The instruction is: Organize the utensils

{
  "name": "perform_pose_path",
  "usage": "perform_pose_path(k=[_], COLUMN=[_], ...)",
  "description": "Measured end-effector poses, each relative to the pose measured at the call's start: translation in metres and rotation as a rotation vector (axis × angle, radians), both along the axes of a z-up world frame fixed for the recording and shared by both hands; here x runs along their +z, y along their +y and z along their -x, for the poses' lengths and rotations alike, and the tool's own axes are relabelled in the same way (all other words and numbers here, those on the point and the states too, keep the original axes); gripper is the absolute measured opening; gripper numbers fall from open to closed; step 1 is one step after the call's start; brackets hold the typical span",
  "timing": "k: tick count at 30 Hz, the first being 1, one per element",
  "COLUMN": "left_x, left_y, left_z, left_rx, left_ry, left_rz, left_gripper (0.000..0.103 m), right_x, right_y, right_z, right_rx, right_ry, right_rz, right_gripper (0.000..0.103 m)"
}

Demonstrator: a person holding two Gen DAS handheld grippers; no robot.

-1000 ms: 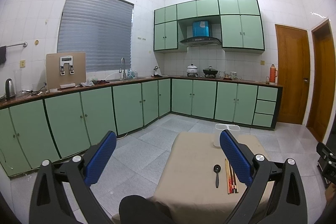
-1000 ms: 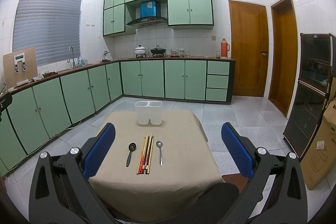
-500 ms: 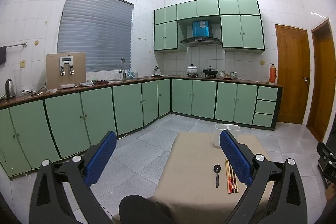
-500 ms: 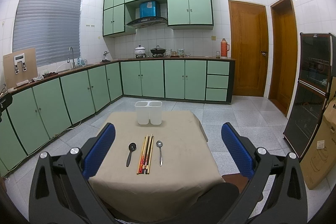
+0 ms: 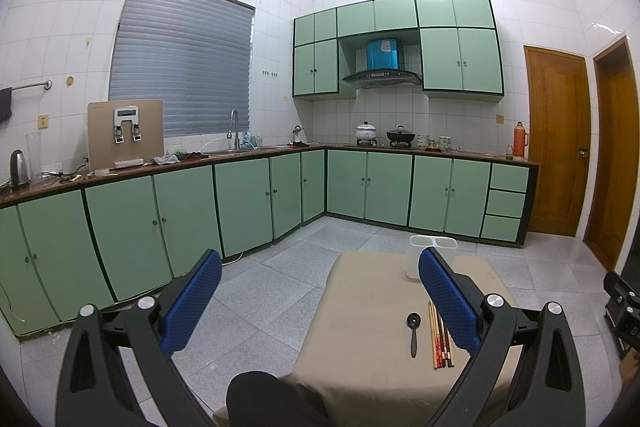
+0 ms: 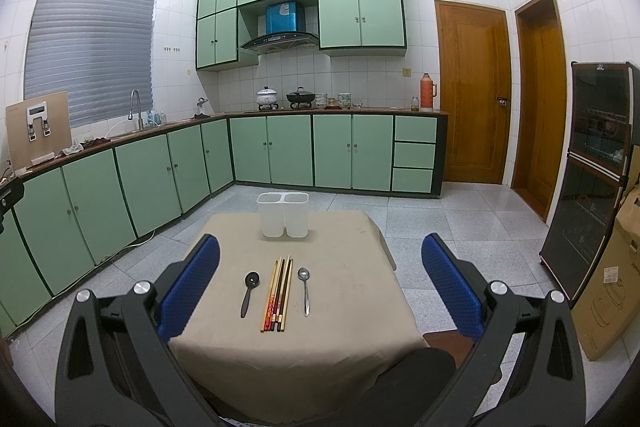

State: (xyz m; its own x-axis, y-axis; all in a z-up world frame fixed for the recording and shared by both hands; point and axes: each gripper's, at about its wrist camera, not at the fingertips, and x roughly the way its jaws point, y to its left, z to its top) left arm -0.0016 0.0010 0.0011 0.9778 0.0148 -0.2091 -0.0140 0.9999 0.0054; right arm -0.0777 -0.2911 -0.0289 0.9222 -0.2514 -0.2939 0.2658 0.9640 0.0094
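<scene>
Nothing is sorted yet, as far as I can judge. On the desk (image 6: 344, 339), covered in a beige cloth, the utensils all lie flat in a row in front of me. At the far edge of the desk stands a white two-compartment utensil holder (image 6: 283, 214), upright; I see nothing sticking out of it, so every piece seems left to move.

From left to right in the right wrist view: a black spoon (image 6: 249, 288), a bundle of chopsticks (image 6: 277, 295), and a metal spoon (image 6: 305, 289). The spoons lie near the bundle on either side, not touching it. Each long axis runs away from me toward the holder. Both spoons have their bowls at the far end and handles toward me. The chopsticks fan slightly, and I cannot tell which end is the tip.

My right gripper (image 6: 320, 291) hovers above the near desk edge, fingers spread wide, holding nothing. My left gripper (image 5: 320, 303) is off to the left of the desk, over the floor, fingers likewise spread and empty.
</scene>
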Motion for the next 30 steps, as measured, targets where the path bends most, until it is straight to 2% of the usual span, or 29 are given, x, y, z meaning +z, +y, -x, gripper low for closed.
perform_pose_path(k=[17,21,24,25,29,30], left_x=[-0.003,-0.018,-0.035,-0.043,-0.080,-0.091], left_y=[-0.001,-0.006,-0.011,-0.012,-0.022,-0.027], left_z=[-0.004,-0.023,-0.035,-0.041,-0.077,-0.087], left_rx=[-0.032,-0.128,-0.146,-0.146,-0.187,-0.198], left_ry=[0.019,0.105,0.119,0.122,0.219,0.256], left_rz=[-0.001,0.014,0.021,0.022,0.032,0.019], left_gripper=[0.097,0.097,0.097,0.097,0.097,0.097], right_x=[-0.001,-0.006,-0.016,-0.022,-0.047,-0.055], right_y=[0.000,-0.002,-0.009,-0.013,-0.023,-0.025], right_z=[0.000,-0.005,-0.017,-0.024,-0.056,-0.066], right_rx=[0.001,0.004,0.009,0.016,0.045,0.056], right_ry=[-0.002,0.004,0.038,0.055,0.133,0.154], right_rz=[0.001,0.011,-0.005,-0.017,-0.032,-0.032], right_gripper=[0.098,0.098,0.098,0.098,0.097,0.093])
